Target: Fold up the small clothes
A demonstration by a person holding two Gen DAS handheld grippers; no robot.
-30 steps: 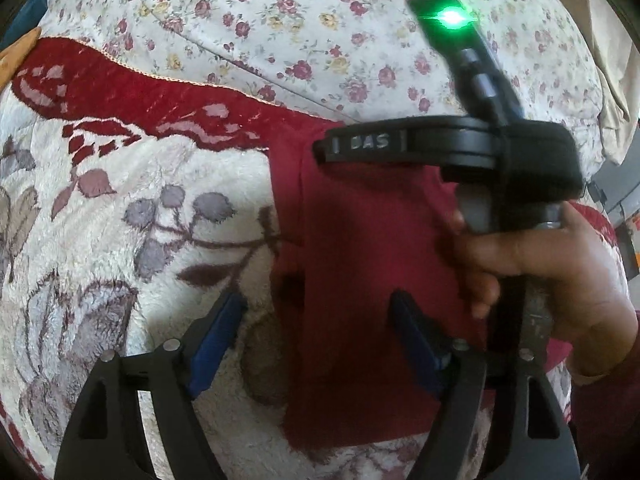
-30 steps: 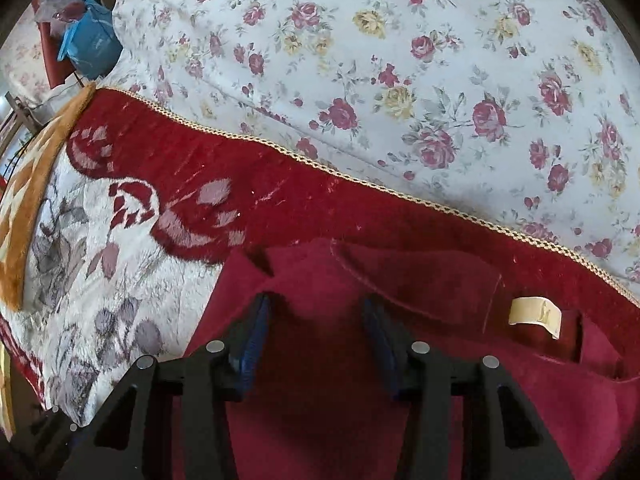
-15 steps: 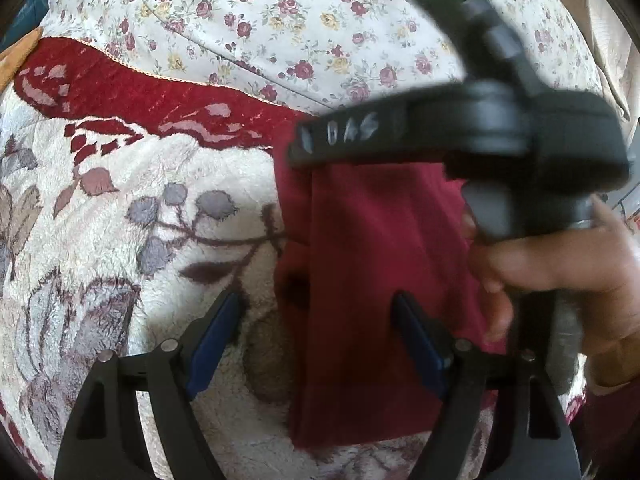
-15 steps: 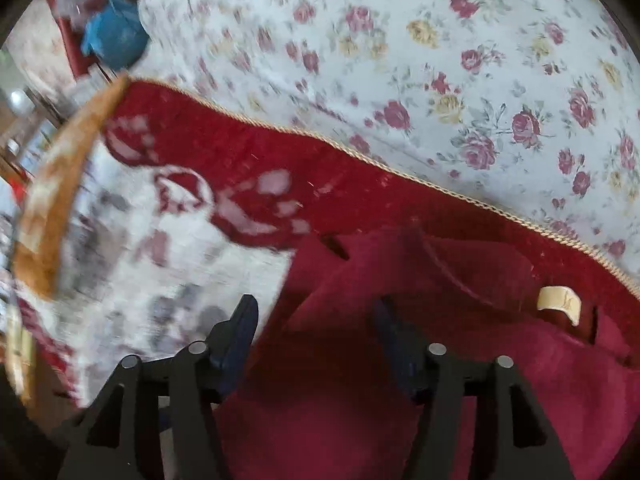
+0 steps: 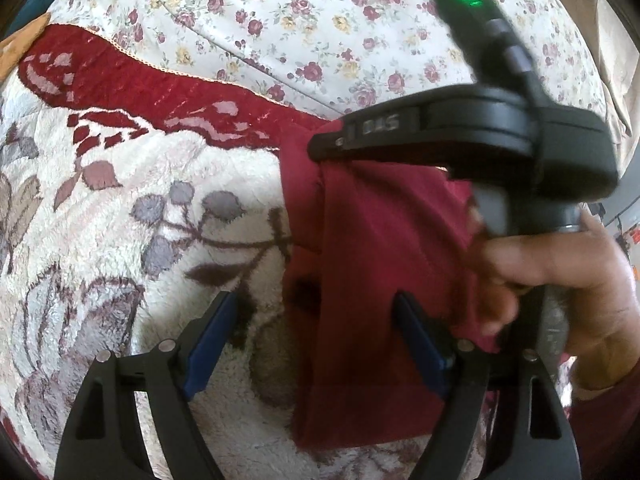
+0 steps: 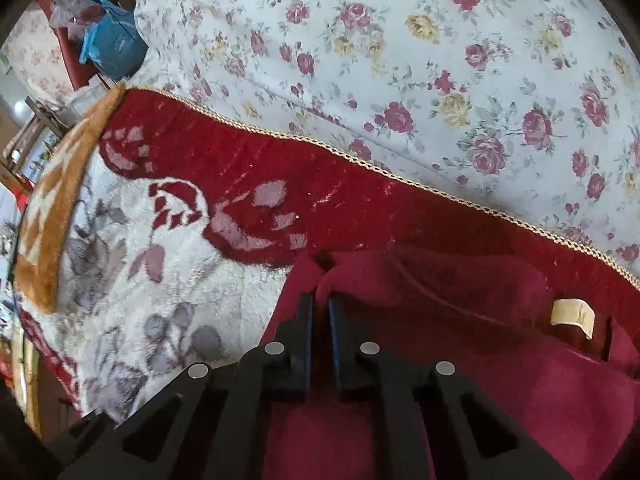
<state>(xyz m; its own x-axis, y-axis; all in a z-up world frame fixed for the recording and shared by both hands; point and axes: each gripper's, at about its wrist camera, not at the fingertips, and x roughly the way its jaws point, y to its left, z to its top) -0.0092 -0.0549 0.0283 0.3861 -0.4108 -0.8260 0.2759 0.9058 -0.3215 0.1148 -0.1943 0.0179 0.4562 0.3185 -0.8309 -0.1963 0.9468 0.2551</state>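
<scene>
Maroon garment lies on the plush blanket, its upper edge pinched between the clenched right gripper, while the left gripper stands spread, straddling its lower edge.

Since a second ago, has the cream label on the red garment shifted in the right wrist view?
Yes. The cream label sits lower and slightly right in the frame, though still just below the blanket's gold-corded edge, so likely the camera moved.

The right claw has closed, pinching the red garment's corner.
</scene>
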